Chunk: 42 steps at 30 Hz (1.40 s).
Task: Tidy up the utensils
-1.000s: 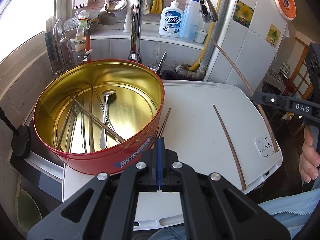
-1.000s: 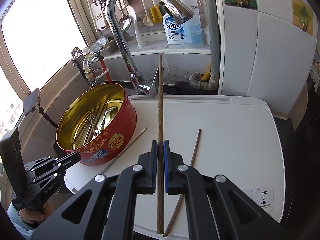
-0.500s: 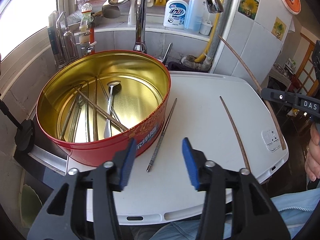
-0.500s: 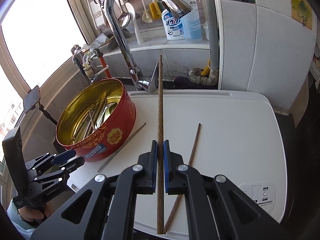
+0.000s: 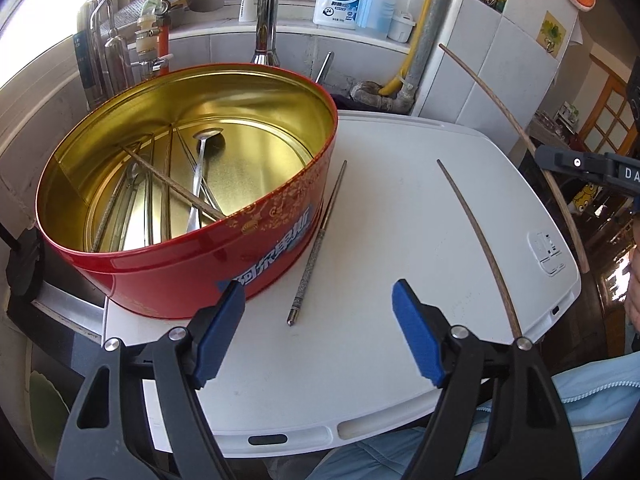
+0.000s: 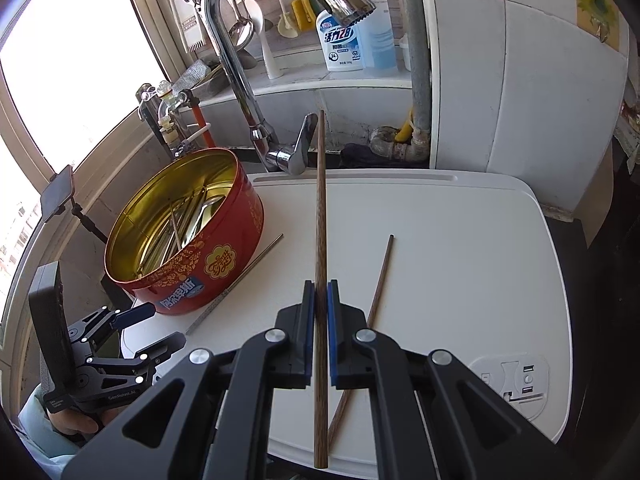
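Observation:
A round red tin (image 5: 208,264) with a gold inside stands at the left of the white board (image 5: 384,216); it holds a spoon (image 5: 202,176) and several chopsticks. A metal chopstick (image 5: 318,244) lies beside the tin, just ahead of my open, empty left gripper (image 5: 316,322). A wooden chopstick (image 5: 478,240) lies to its right. My right gripper (image 6: 319,312) is shut on another wooden chopstick (image 6: 320,208), held above the board, pointing at the faucet. The tin (image 6: 188,240), metal chopstick (image 6: 240,284) and lying wooden chopstick (image 6: 380,276) also show in the right wrist view.
A chrome faucet (image 6: 248,80) rises behind the board. Soap bottles (image 6: 352,36) and hanging utensils stand on the back ledge. A white tiled wall (image 6: 520,100) is at the right. A phone on a stand (image 6: 56,196) is left of the tin.
My left gripper has opened wide and moved forward and lower toward the metal chopstick. My right gripper still holds its wooden chopstick and has shifted only slightly.

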Each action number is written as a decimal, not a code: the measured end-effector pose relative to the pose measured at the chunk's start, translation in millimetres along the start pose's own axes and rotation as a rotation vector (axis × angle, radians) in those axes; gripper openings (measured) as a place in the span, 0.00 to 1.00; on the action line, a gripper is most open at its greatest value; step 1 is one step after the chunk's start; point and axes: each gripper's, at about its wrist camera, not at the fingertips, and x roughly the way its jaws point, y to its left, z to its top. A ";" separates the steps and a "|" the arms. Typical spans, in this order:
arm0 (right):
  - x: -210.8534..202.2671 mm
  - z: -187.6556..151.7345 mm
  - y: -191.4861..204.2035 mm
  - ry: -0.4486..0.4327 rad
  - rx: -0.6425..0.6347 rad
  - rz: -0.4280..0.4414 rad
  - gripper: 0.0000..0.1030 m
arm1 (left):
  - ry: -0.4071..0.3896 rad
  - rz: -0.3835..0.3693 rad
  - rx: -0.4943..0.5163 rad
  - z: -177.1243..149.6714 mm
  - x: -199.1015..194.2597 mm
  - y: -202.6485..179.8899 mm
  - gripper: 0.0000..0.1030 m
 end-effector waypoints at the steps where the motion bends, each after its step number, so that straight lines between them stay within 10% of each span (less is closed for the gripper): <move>1: -0.1 -0.5 -1.0 0.001 0.002 -0.003 0.06 | 0.006 -0.001 0.012 -0.7 4.2 -2.0 0.73; 14: -9.4 -7.5 -19.0 -0.003 0.027 -0.049 0.06 | 0.038 -0.010 0.053 -2.9 38.5 -8.6 0.73; 16: -9.4 -7.6 -20.4 -0.002 0.028 -0.053 0.06 | 0.061 -0.023 0.055 -3.3 45.5 -9.9 0.61; 20: -9.6 -7.4 -22.2 -0.003 0.030 -0.054 0.06 | 0.085 -0.063 0.054 -0.2 45.6 -13.5 0.05; 42: -7.1 8.1 1.6 -0.036 -0.009 -0.008 0.06 | -0.072 -0.049 0.016 26.1 -23.9 -18.7 0.02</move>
